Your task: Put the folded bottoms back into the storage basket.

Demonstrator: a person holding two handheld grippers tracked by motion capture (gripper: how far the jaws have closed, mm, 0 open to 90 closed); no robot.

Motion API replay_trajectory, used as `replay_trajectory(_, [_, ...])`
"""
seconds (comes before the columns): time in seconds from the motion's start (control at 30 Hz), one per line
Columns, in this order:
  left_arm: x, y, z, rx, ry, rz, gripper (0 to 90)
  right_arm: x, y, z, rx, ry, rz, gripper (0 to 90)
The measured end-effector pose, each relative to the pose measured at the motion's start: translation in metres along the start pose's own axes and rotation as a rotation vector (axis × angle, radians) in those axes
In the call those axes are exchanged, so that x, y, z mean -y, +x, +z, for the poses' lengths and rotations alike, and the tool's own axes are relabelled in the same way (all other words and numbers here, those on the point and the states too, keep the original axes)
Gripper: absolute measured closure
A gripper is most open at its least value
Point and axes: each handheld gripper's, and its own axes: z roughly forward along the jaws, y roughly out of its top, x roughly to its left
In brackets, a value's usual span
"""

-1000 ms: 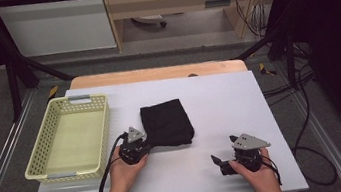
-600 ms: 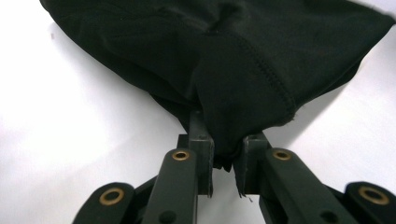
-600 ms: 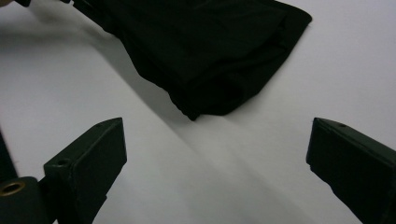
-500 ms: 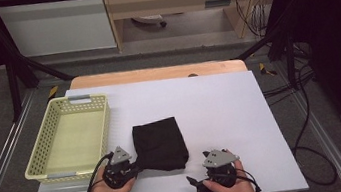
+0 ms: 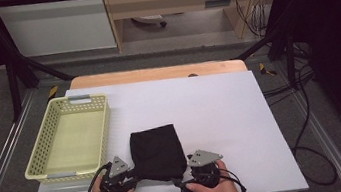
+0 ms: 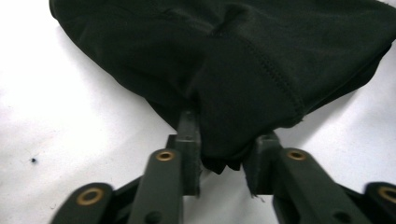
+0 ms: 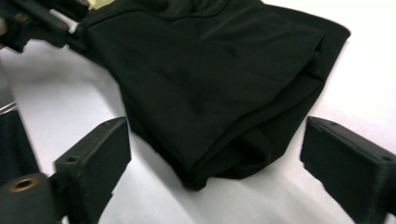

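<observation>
A folded black cloth (image 5: 157,152) lies on the white table (image 5: 221,114), near its front edge. My left gripper (image 5: 133,179) is at the cloth's near left corner. In the left gripper view that hemmed corner (image 6: 243,93) sits between the jaws of the left gripper (image 6: 224,140), which have just been opening and now hold it only loosely. My right gripper (image 5: 181,181) is at the near right corner. Its jaws stand wide and have just been closing a little, with the folded edge (image 7: 224,154) lying between the pads of the right gripper (image 7: 217,140), untouched.
A pale yellow mesh basket (image 5: 42,164) stands on the table's left side, close to my left hand. Bare white tabletop stretches behind and to the right of the cloth. A wooden strip (image 5: 155,74) runs along the far edge.
The cloth has slid toward the near edge with my left gripper. My right gripper has moved left up to the cloth's near right corner. The left jaws have loosened.
</observation>
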Motion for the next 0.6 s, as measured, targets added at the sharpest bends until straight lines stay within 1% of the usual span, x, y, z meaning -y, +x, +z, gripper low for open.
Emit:
replay_trajectory(0.1, [0.001,-0.004,0.002,-0.011,-0.001,0.007,61.7,-0.001,-0.001,0.002,0.013,0.0,-0.015,17.5])
replay_trajectory(0.13, [0.001,-0.005,0.003,-0.014,-0.001,0.009,58.7,-0.001,-0.001,0.001,0.018,-0.002,-0.019,21.1])
replay_trajectory(0.17, [0.001,-0.006,0.004,-0.013,0.0,0.009,53.8,-0.001,-0.003,0.0,0.016,-0.008,-0.022,28.1])
replay_trajectory(0.23, [0.001,-0.007,0.005,-0.012,0.005,0.015,50.7,0.0,-0.006,0.0,0.017,-0.008,-0.031,34.8])
replay_trajectory(0.3, [0.001,-0.006,0.006,-0.012,0.01,0.012,49.1,0.0,-0.007,0.001,0.013,-0.005,-0.038,36.4])
replay_trajectory(0.33, [0.001,-0.006,0.007,-0.01,0.011,0.011,46.2,0.002,-0.009,0.002,0.006,0.003,-0.043,40.2])
replay_trajectory(0.37, [0.001,-0.006,0.007,-0.011,0.012,0.011,46.2,0.002,-0.009,0.002,0.006,0.003,-0.043,40.2])
replay_trajectory(0.4, [0.0,-0.006,0.008,-0.012,0.012,0.011,44.2,0.004,-0.011,0.004,0.002,0.012,-0.057,41.9])
replay_trajectory(0.5, [0.0,-0.006,0.009,-0.018,0.014,0.015,42.6,0.005,-0.011,0.006,-0.009,0.018,-0.055,41.5])
replay_trajectory(0.53, [0.0,-0.005,0.01,-0.02,0.015,0.015,41.2,0.006,-0.011,0.007,-0.027,0.02,-0.047,38.1])
replay_trajectory(0.57, [0.0,-0.004,0.011,-0.02,0.013,0.014,41.2,0.006,-0.011,0.007,-0.027,0.02,-0.047,38.1])
replay_trajectory(0.6, [0.0,-0.004,0.011,-0.021,0.012,0.012,40.9,0.007,-0.011,0.008,-0.035,0.021,-0.043,35.2])
